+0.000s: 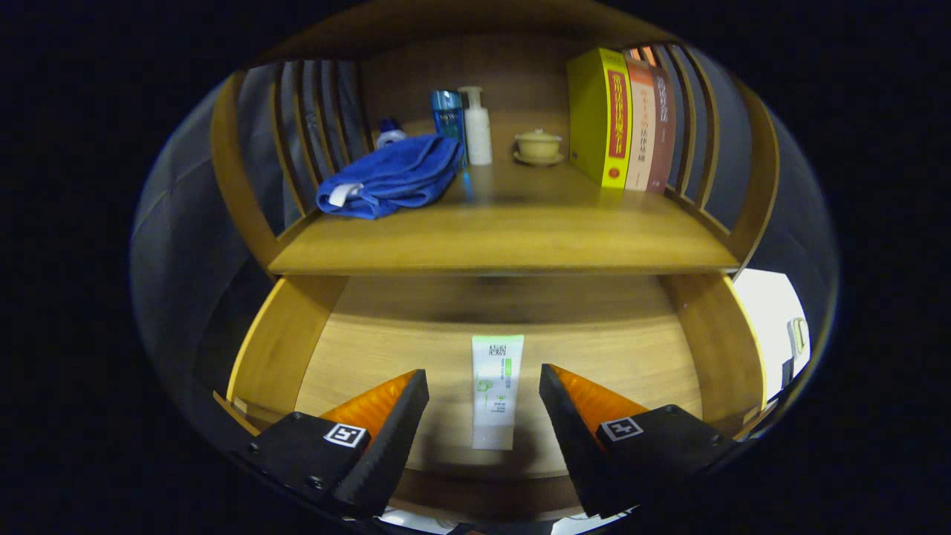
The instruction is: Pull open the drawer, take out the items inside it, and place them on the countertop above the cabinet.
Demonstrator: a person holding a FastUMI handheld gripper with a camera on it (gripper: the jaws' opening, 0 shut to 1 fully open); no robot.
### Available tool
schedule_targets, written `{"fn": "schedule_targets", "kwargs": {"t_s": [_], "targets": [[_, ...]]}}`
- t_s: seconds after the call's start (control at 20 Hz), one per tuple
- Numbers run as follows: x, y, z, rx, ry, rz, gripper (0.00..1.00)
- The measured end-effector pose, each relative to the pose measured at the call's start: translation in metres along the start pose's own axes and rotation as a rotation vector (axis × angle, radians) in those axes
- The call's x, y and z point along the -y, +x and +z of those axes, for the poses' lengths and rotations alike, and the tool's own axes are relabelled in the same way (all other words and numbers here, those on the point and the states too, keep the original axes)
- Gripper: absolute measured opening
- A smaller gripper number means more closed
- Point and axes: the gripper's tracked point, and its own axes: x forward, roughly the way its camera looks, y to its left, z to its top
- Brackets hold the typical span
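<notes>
White, green-capped tube (496,390) flat between spread tool (484,386) fingers

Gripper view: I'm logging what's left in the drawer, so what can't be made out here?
- Drawer back: the countertop overhangs it in shadow, so more items there can't be ruled out.
- Drawer front: cut off behind the open gripper.
- Tube: lies between the fingers, untouched; its print is blurred.
- Small bottle: mostly hidden behind the towel.
- Books: the rightmost is partly hidden by the side slats.
</notes>
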Motion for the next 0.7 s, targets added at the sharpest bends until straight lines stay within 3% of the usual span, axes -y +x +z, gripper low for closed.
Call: {"fn": "schedule_targets", "kwargs": {"t_s": [0.4,0.6,0.7], "targets": [[0.01,0.035,-0.036,-0.263,0.015,-0.046,0.95],[0.013,0.045,-0.05,-0.329,0.029,-0.061,0.91],[0.016,0.048,-0.054,-0.344,0.033,-0.073,0.85]]}}
